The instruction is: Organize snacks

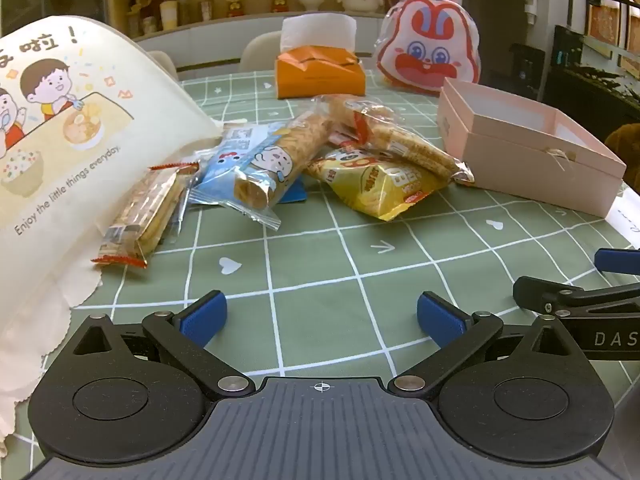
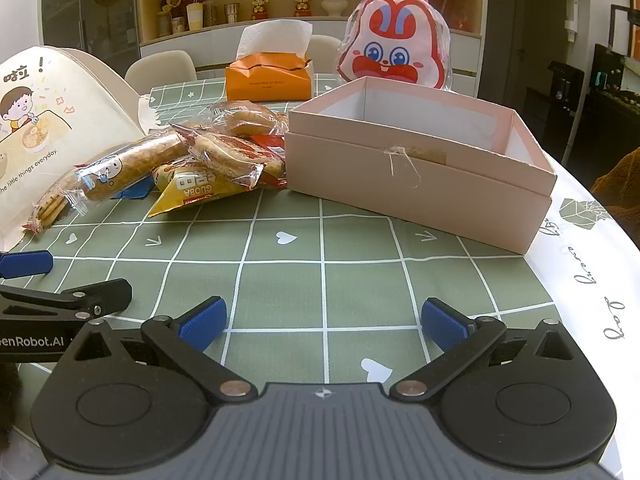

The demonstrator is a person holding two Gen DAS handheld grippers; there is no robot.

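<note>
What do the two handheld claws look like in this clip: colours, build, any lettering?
Both match: the left claw and right claw have black linkage arms with silver pivot pins, round black discs at the base, a ribbed grey body bearing a small crosshair mark, and textured blue pads. White lettering shows on their sides: "DAS" on the right, "enRobot.AI" on the left. No cables or sleeves show.

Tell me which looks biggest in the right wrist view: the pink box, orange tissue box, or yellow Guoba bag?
1. pink box, clearly largest, though it is also nearest.
2 and 3. orange tissue box and yellow Guoba bag look alike; the tissue box sits farther back, so unsure.
</note>
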